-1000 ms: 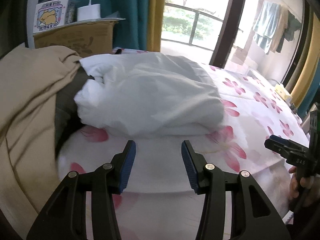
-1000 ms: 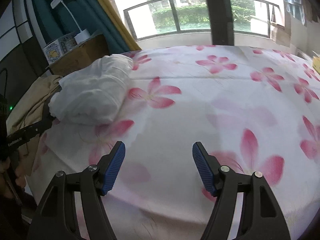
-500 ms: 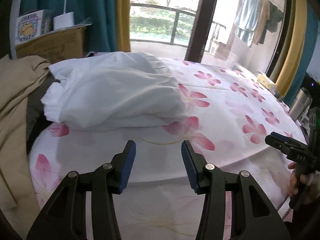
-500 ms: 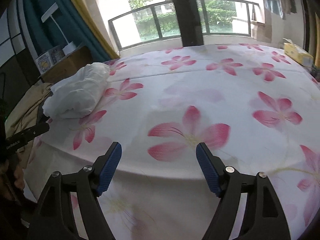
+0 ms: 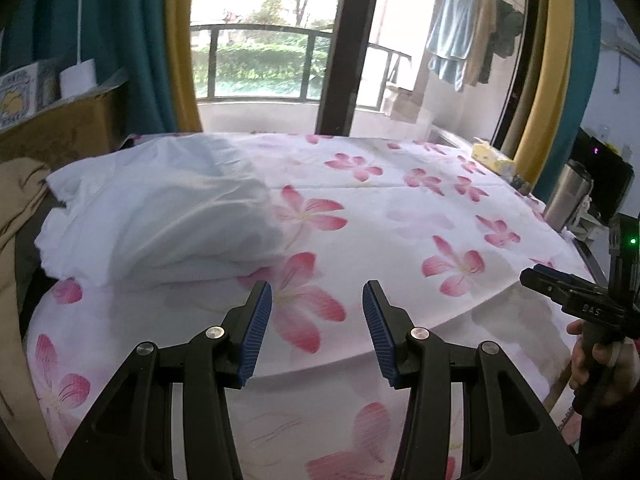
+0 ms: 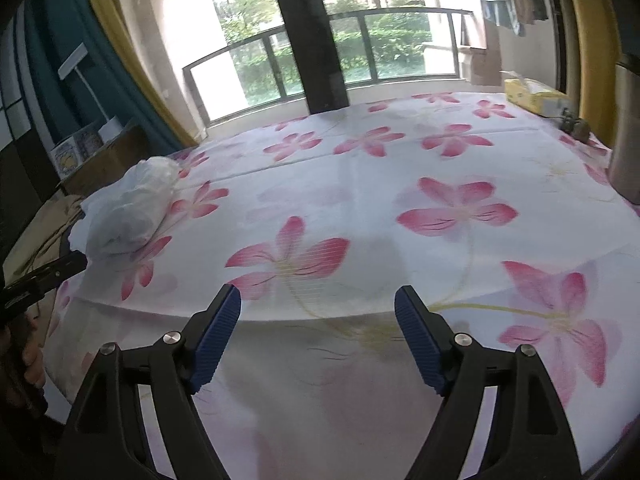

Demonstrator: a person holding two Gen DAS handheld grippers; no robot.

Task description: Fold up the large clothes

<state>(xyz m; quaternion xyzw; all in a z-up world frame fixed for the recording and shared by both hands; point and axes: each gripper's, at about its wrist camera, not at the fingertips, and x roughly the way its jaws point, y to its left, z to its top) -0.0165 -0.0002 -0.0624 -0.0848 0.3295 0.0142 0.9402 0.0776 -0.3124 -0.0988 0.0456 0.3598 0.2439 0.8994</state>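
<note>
Both of my hands have swung rightward along the near edge of the bed (image 5: 400,216), so the folded white garment (image 5: 160,216) that sat straight ahead of my left gripper (image 5: 317,334) now lies ahead and off to its left. My left gripper is spread with nothing between its pads. My right gripper (image 6: 318,338) has just been opening and stands wider, also empty over the flowered sheet.

From my right gripper the white garment is far off to the left, near the bed's corner. Beside it, past the edge, lies a tan garment (image 5: 18,192), partly hidden.

The risk I see: if I reach back for the next piece, a finger could catch the folded bundle and undo it or drag it off the corner.
</note>
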